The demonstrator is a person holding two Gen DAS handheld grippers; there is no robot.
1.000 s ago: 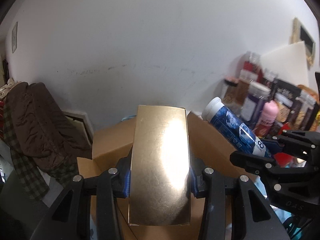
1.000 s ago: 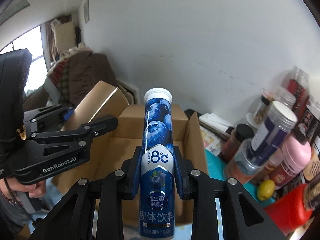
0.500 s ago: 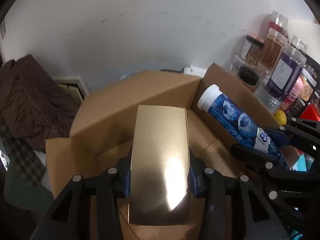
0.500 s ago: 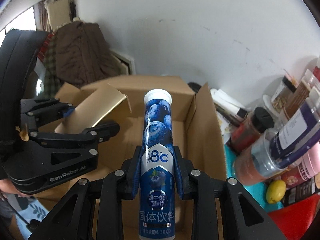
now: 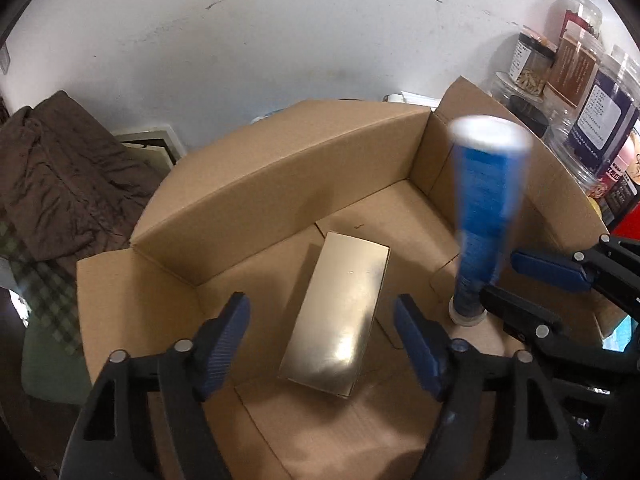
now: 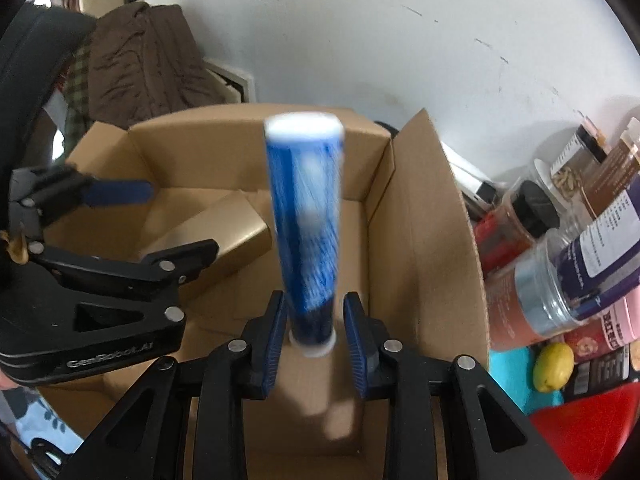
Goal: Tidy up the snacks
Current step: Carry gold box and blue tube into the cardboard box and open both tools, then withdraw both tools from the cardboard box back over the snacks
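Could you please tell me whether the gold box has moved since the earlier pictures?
Yes. The gold box has left the left hand-held gripper, whose jaws now stand open, and dropped onto the floor of the cardboard box.

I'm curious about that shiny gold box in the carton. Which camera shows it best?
The left wrist view: the gold box lies in full sight on the cardboard carton floor. In the right wrist view, the left gripper hides part of it.

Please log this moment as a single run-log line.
left gripper: open, above gold box | gold box: in cardboard box | right gripper: open | blue tube: blurred, in cardboard box
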